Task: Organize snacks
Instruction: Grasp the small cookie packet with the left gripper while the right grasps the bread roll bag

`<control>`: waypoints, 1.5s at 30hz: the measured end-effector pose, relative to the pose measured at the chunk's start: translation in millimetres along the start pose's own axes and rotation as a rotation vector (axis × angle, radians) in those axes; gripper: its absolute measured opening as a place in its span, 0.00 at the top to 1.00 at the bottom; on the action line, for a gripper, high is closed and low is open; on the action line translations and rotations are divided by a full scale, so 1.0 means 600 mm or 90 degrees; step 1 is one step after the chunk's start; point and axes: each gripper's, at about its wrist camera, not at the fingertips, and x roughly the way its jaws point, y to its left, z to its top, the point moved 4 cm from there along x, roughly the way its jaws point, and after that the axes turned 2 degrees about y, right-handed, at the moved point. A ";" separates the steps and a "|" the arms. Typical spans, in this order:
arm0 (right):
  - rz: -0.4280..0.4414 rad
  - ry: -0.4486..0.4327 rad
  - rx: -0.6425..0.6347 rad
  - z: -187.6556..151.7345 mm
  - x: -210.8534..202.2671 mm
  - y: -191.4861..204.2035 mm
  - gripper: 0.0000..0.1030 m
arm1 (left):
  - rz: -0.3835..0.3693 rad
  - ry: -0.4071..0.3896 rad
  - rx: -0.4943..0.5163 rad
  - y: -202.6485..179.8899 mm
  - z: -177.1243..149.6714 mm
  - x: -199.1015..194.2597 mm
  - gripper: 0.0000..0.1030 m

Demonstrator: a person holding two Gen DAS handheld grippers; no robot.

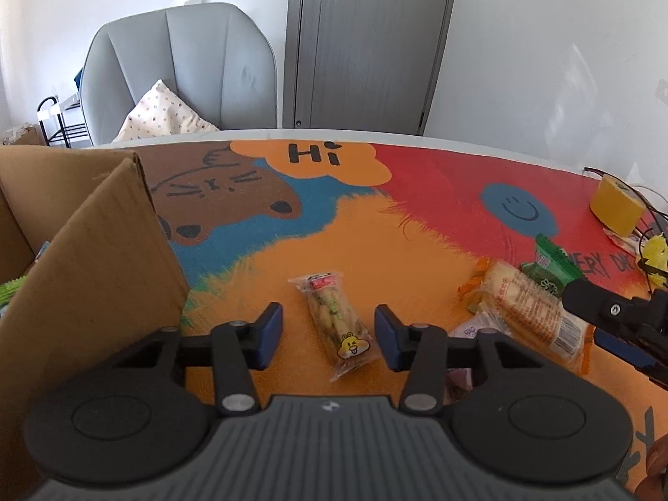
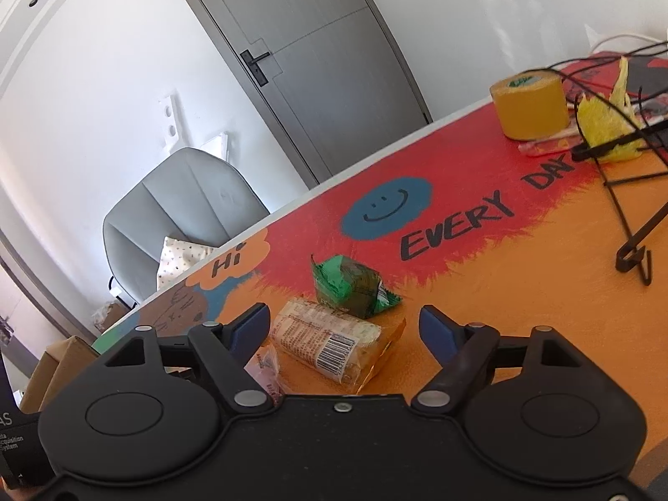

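Two tools (image 1: 328,336) (image 2: 344,325) unclenched, four snack packets (image 1: 336,325), one cardboard box (image 1: 83,275)

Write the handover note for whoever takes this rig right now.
Left gripper: open, straddling the clear snack pack, pads not touching it.
Right gripper: open over the barcode pack; green packet just beyond, pink wrapper by its left finger.
Cardboard box stands left of the mat; something green shows inside.
Left to do: four snacks on the mat, none gripped.
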 end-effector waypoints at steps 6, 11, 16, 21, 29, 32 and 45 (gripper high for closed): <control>0.012 -0.031 -0.001 0.006 -0.007 0.000 0.30 | 0.000 0.001 0.001 0.003 -0.003 -0.004 0.82; 0.020 -0.038 -0.019 0.002 0.002 0.012 0.31 | -0.007 -0.006 0.004 0.001 -0.010 -0.021 0.83; 0.007 0.012 -0.029 -0.017 0.020 0.014 0.57 | -0.016 -0.018 -0.001 0.005 -0.011 -0.050 0.83; -0.014 0.024 -0.075 -0.031 0.010 0.035 0.58 | -0.033 -0.027 -0.005 0.012 -0.013 -0.078 0.83; -0.039 0.026 -0.101 -0.050 0.002 0.045 0.94 | -0.052 -0.040 -0.012 0.025 -0.016 -0.107 0.83; -0.028 0.031 -0.071 -0.051 -0.007 0.036 0.96 | -0.058 -0.044 -0.016 0.030 -0.016 -0.114 0.83; -0.054 0.057 -0.021 -0.085 -0.088 0.008 0.96 | -0.085 -0.044 -0.018 0.027 -0.029 -0.122 0.83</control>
